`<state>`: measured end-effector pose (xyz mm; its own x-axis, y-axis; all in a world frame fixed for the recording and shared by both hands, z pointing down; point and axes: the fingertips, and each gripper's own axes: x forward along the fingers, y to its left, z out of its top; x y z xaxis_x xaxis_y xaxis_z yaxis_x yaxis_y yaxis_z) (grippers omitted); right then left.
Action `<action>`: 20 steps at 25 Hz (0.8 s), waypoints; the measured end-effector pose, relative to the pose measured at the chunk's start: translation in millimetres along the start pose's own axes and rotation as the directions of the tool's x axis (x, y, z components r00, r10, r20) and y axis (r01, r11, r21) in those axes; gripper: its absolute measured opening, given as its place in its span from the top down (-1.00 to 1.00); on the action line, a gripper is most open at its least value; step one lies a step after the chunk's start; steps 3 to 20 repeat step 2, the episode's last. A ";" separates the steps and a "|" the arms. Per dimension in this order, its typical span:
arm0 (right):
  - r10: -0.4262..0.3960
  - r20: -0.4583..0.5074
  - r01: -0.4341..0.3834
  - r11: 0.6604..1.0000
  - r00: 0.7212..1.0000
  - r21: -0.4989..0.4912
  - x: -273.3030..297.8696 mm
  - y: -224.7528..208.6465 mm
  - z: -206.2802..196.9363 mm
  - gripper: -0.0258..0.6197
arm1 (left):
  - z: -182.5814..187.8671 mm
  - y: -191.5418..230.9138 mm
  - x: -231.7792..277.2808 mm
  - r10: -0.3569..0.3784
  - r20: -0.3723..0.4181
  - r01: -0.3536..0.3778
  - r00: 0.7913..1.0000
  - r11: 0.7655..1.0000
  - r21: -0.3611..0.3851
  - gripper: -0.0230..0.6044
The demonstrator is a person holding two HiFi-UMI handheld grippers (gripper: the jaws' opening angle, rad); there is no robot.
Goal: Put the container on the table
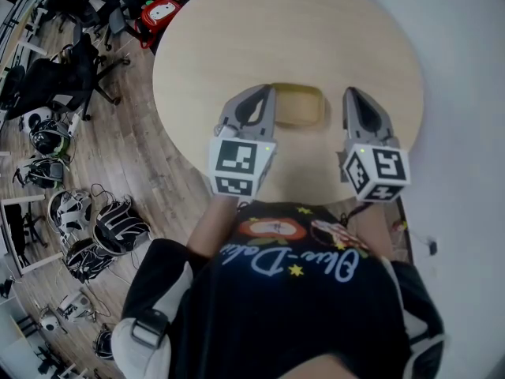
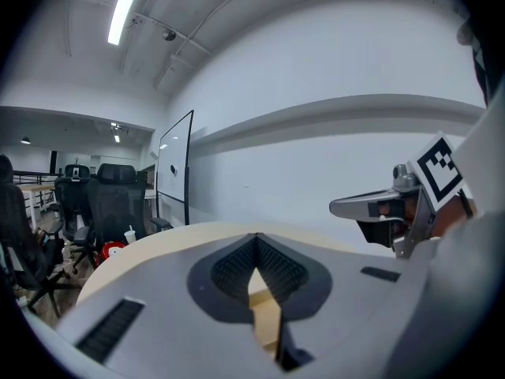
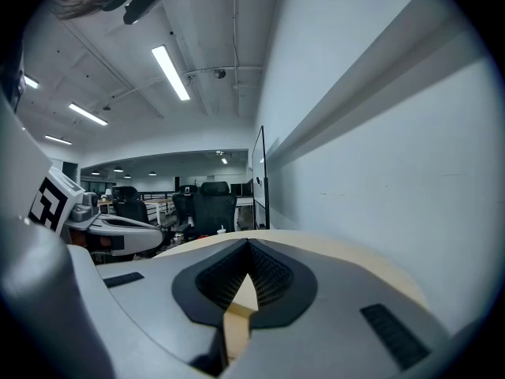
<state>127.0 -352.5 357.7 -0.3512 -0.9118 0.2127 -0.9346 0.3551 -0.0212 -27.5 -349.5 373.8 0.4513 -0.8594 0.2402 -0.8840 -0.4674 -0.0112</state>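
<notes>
Between left gripper [image 1: 267,93] and right gripper [image 1: 352,95], jaws pressed together empty, the container [image 1: 300,106] is seated on the desk [image 1: 316,30]; nudging should be avoided.

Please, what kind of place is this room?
Most likely an open office or lab workspace. Several black office chairs stand on a wooden floor near the round table, a tall board stands beyond it, and strip lights hang overhead.

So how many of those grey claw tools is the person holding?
2. The left gripper is over the table at the container's left edge. The right gripper is to the container's right. Both are shut, holding nothing.
</notes>
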 end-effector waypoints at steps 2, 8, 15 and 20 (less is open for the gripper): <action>0.001 -0.004 -0.001 1.000 1.000 0.001 2.4 -0.5 -2.3 0.92 | -2.7 1.4 1.7 0.001 -0.004 -0.001 1.000 1.000 -0.003 0.93; 0.001 -0.004 -0.001 1.000 1.000 0.001 2.4 -0.5 -2.3 0.92 | -2.7 1.4 1.7 0.001 -0.004 -0.001 1.000 1.000 -0.003 0.93; 0.001 -0.004 -0.001 1.000 1.000 0.001 2.4 -0.5 -2.3 0.92 | -2.7 1.4 1.7 0.001 -0.004 -0.001 1.000 1.000 -0.003 0.93; 0.001 -0.004 -0.001 1.000 1.000 0.001 2.4 -0.5 -2.3 0.92 | -2.7 1.4 1.7 0.001 -0.004 -0.001 1.000 1.000 -0.003 0.93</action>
